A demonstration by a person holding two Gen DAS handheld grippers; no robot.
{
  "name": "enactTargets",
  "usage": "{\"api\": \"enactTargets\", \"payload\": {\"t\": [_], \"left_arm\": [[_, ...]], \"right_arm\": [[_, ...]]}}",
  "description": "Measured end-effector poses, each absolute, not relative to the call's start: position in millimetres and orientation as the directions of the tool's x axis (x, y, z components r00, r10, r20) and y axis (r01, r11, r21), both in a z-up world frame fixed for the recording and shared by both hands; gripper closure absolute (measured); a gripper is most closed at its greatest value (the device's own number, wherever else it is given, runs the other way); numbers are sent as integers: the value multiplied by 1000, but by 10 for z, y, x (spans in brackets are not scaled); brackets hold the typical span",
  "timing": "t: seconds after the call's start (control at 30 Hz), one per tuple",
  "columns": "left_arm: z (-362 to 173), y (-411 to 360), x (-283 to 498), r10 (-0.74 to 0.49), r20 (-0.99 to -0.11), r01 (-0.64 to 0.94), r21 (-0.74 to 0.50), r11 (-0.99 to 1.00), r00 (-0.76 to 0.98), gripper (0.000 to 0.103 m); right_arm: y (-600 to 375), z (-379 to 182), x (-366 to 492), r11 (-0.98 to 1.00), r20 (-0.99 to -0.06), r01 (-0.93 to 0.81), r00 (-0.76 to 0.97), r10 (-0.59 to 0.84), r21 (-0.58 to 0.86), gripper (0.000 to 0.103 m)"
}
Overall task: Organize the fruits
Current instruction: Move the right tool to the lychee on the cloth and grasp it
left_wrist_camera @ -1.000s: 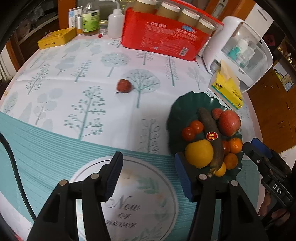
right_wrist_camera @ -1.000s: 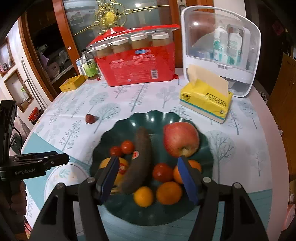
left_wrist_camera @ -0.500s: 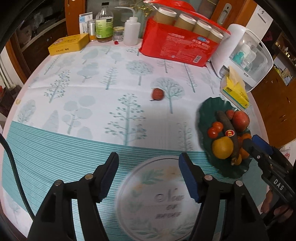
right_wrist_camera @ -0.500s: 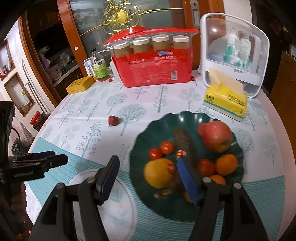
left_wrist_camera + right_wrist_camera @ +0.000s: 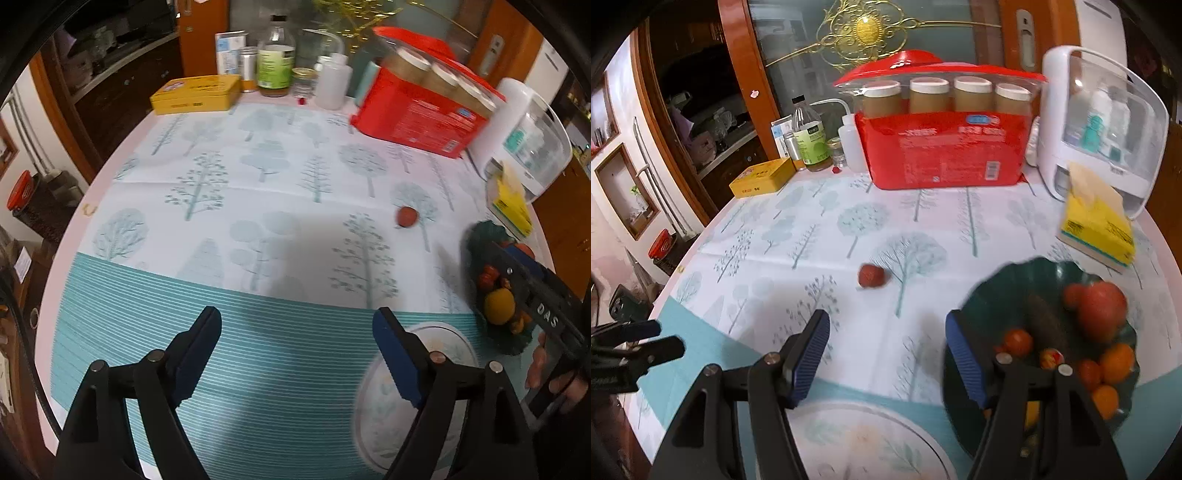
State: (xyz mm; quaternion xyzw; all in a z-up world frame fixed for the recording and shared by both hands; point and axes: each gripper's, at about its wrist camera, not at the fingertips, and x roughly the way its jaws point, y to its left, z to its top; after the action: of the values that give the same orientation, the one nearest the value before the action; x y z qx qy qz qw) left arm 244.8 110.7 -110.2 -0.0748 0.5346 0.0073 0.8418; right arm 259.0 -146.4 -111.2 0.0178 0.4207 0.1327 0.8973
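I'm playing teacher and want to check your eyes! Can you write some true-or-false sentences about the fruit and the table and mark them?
1. A small red fruit lies alone on the tablecloth. True.
2. The green plate holds no fruit. False: it holds an apple, oranges and more.
3. The left gripper holds a fruit. False: its fingers are opening with nothing between them.
4. A yellow tissue pack sits behind the plate. True.

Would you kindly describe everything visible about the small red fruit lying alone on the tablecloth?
The small red fruit is roundish, dull red and slightly rough-looking, with what may be a thin stem at its lower left. It lies alone on the tree-printed tablecloth, outside the dark green plate and apart from it. Neither gripper touches it. Blur hides finer detail.
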Motion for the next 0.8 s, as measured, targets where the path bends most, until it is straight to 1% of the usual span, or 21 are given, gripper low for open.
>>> {"api": "enactTargets", "payload": {"t": [0.23, 0.47, 0.5, 0.53, 0.67, 0.8], "left_arm": [[-1167, 1537, 2531, -70, -902, -146, -145, 979, 425, 20], [-1337, 1703, 2623, -107, -911, -158, -183, 970, 397, 20], [-1358, 1709, 2640, -114, -913, -157, -188, 970, 393, 20], [-1378, 1721, 2657, -119, -913, -154, -192, 969, 390, 20], [-1454, 1752, 2716, -138, -916, -146, -206, 968, 378, 20], [-1536, 1768, 2777, -156, -920, -143, -220, 965, 361, 20]], "right_arm": [[-1112, -1240, 2907, 967, -758, -230, 610, 233, 112, 37], [-917, -1548, 3170, 975, -760, -204, 620, 197, 86, 38], [-911, -1595, 3195, 977, -760, -195, 622, 188, 82, 39], [-908, -1652, 3226, 980, -759, -184, 626, 180, 81, 42], [-896, -1815, 3310, 982, -771, -164, 613, 174, 92, 48], [-848, -1935, 3363, 983, -779, -166, 605, 165, 79, 58]]}}
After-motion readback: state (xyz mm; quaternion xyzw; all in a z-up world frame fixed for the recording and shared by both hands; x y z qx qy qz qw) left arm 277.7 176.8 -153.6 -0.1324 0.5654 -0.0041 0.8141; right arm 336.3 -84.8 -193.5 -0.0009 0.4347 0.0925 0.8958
